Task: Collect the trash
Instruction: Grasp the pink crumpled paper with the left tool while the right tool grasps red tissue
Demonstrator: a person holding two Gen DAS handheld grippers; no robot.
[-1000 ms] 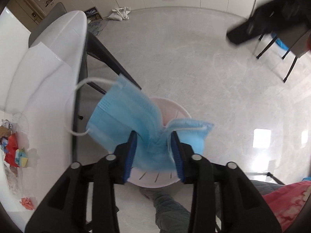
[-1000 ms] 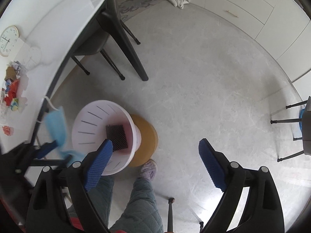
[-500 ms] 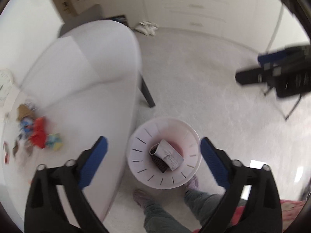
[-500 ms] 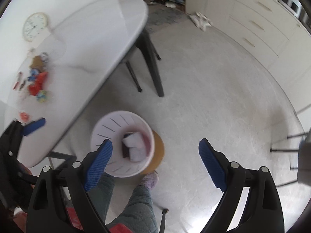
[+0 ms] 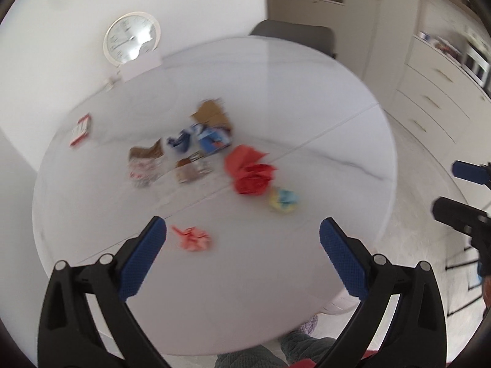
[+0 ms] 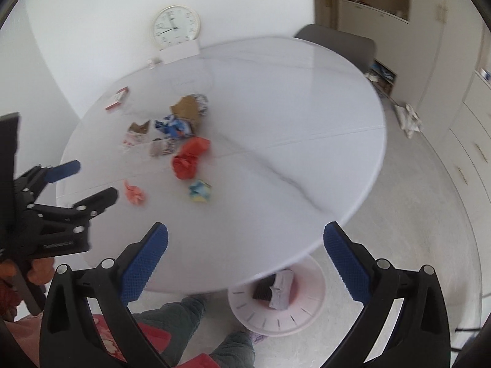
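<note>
Left wrist view: trash spread over the middle of the round white table [image 5: 307,92], blurred; nearest, a small pink crumpled scrap [image 5: 194,239] lying just ahead of and between the left gripper [image 5: 242,239] fingers, closer to the left-hand one, its long axis running roughly side to side with a thin tail pointing up-left. Farther in, a red crumpled paper [image 5: 250,171] with no clear long axis, a yellow-and-blue wad [image 5: 284,199] just beside it toward the near edge, then blue wrappers [image 5: 208,138], a brown cardboard piece [image 5: 211,115], flattened packets [image 5: 145,165] and a red-and-white box [image 5: 80,130] well apart at the far left. Left gripper spread wide and empty. Right gripper [image 6: 245,245] also empty, nothing between the blue pads [image 6: 144,260], jaws opening. Right wrist view: same litter on the table, pink scrap [image 6: 134,192] near the left gripper [image 6: 83,181]; white slotted bin [image 6: 276,303] on the floor, partly under the table edge, already holding some pieces. Step in hand, judged: reaching back over the table for the next piece. Next move likely calls for lowering onto the pink scrap, straddling its short side, closing, then carrying it down to the bin. Wall clock [image 6: 175,26] leaning at the table's far edge
</note>
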